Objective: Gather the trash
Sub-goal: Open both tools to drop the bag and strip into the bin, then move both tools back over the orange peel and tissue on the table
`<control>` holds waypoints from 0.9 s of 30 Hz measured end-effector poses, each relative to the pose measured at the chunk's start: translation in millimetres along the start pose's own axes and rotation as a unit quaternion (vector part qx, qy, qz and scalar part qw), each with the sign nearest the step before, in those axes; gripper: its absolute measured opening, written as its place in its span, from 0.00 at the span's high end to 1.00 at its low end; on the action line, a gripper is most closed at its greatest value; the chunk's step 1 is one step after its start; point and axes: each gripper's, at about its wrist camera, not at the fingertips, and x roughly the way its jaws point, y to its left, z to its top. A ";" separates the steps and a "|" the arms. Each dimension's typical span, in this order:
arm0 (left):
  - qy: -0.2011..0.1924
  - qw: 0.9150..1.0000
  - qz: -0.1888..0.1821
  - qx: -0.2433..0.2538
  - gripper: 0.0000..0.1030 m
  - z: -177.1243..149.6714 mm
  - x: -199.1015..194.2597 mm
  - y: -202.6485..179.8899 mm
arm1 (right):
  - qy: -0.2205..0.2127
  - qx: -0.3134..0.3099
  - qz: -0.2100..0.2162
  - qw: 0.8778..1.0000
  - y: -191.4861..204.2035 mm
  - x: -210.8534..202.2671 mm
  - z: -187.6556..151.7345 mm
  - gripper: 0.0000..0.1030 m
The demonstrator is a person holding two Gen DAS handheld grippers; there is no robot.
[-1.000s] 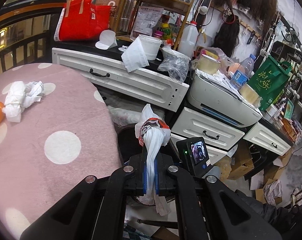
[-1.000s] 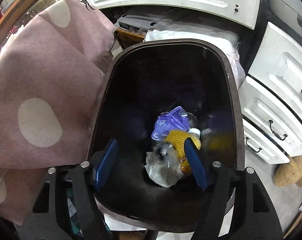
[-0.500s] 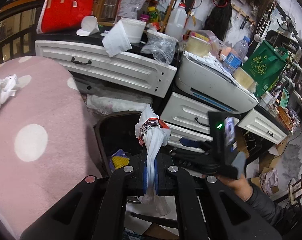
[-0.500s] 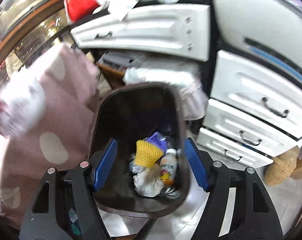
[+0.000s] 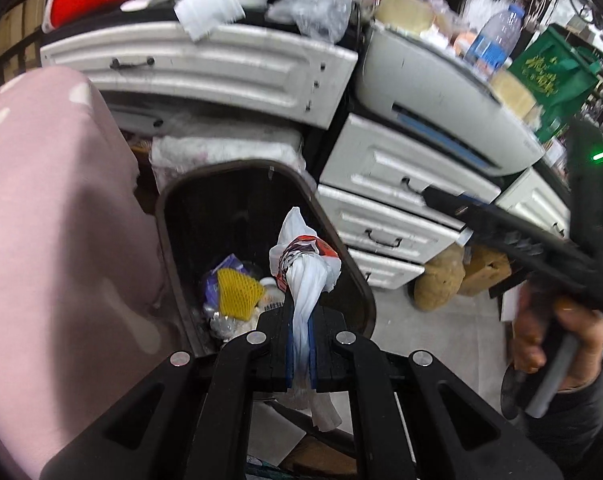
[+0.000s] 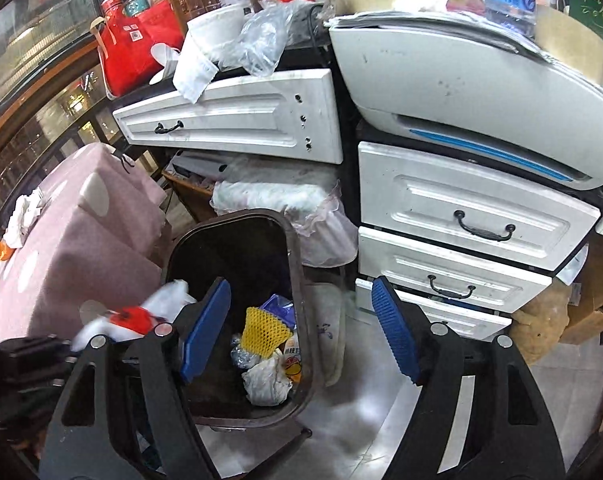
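Trash sits in the dark bin [image 6: 237, 280]: yellow foam netting [image 6: 263, 332], crumpled white paper [image 6: 266, 384] and a small bottle. The left gripper [image 5: 300, 340] is clamped tight on a twisted white plastic bag [image 5: 305, 268] with red print, held over the bin's right rim in the left wrist view. Only that view shows the person's hand [image 5: 557, 344] gripping the other tool's handle. The right gripper [image 6: 301, 332] has just been opening, its 2 blue pads wide apart with nothing between them. Only its view shows the tissue [image 6: 23, 216] on the pink dotted cloth [image 6: 81, 232].
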 end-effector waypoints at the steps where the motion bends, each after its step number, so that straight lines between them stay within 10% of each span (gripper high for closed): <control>1: 0.006 1.000 0.001 0.000 0.95 -0.5 5.9 0.3 | -0.001 -0.001 0.000 1.000 -0.1 -1.3 0.4 0.29; 9: 0.049 0.999 0.018 -0.011 0.88 -5.4 46.0 5.4 | -0.008 -0.007 0.017 1.000 8.0 -9.3 -0.1 0.29; 10: 0.057 0.998 0.017 -0.010 0.81 -6.7 49.5 4.8 | -0.009 -0.009 0.019 1.000 9.9 -10.0 0.3 0.29; 12: 0.059 0.998 0.022 -0.005 0.34 -10.1 50.5 3.4 | -0.010 -0.012 0.022 1.000 13.2 -10.9 1.0 0.28; 15: 0.046 0.998 0.030 0.012 0.20 -13.2 46.0 -0.4 | -0.011 -0.016 0.028 0.999 18.8 -13.0 1.4 0.24; 27: 0.010 0.999 0.040 0.020 0.13 -19.4 11.9 -7.9 | -0.042 -0.031 0.060 0.997 32.6 -32.8 9.1 0.23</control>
